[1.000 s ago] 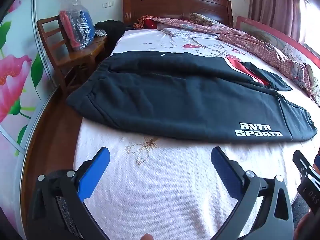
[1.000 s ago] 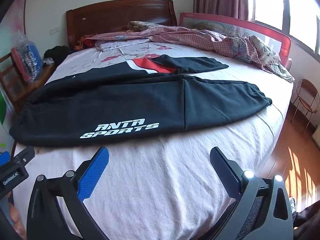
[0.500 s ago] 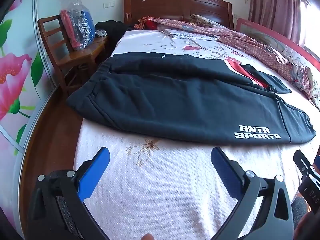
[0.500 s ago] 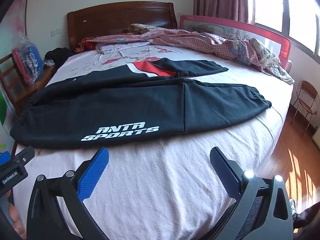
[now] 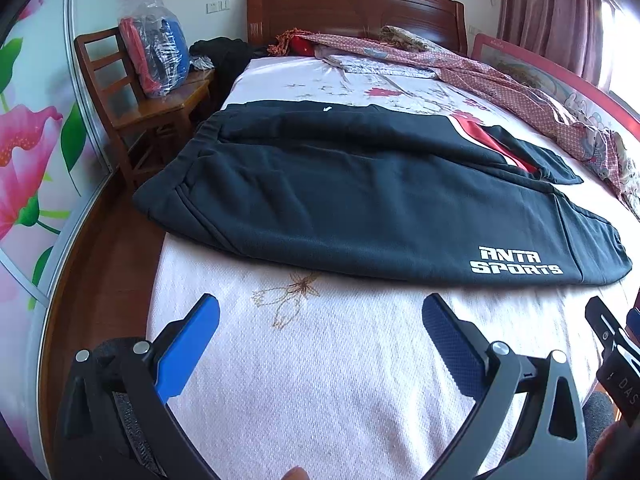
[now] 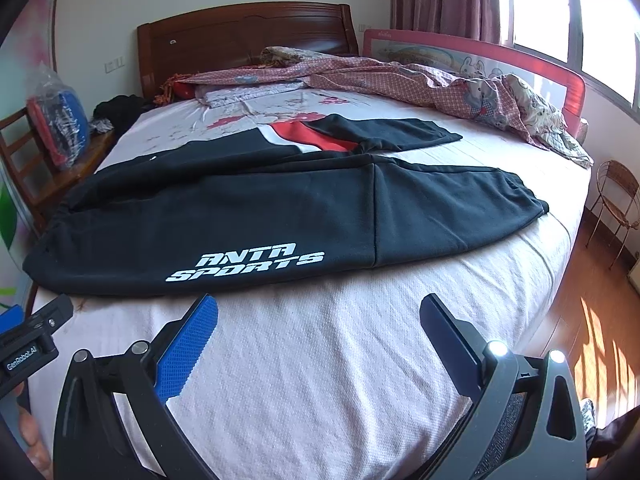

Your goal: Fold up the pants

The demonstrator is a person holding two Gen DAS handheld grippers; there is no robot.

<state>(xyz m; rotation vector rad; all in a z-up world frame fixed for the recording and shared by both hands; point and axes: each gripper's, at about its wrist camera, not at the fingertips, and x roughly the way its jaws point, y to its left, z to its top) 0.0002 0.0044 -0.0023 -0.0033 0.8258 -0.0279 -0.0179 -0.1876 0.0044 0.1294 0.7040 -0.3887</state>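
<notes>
So far little has shifted: over the last second both wrist views have crept only slightly nearer the pants (image 5: 360, 200), and nothing has been touched, so by my reading the fold has not begun and this is an approach.

The left hand-held gripper (image 5: 320, 320) is spread wide and holds nothing; the right hand-held gripper (image 6: 318, 318) is likewise wide open and empty, both hanging over bare sheet short of the cloth.

The pants lie flat across the bed (image 6: 320, 360), the waistband (image 5: 188, 168) at about 10 o'clock in the left view and overhanging the mattress edge there, the near cuff (image 6: 516, 200) at 2 o'clock in the right view, close to the bed's side. The far leg, with its red panel (image 6: 316, 136), sits toward 12 o'clock.

A crumpled quilt (image 6: 460, 88) lies well beyond, and a wooden chair (image 5: 132, 92) stands off at 10 o'clock, clear of the work. The open sheet at 6 o'clock leaves room to reach in, probably at waistband and cuff.
</notes>
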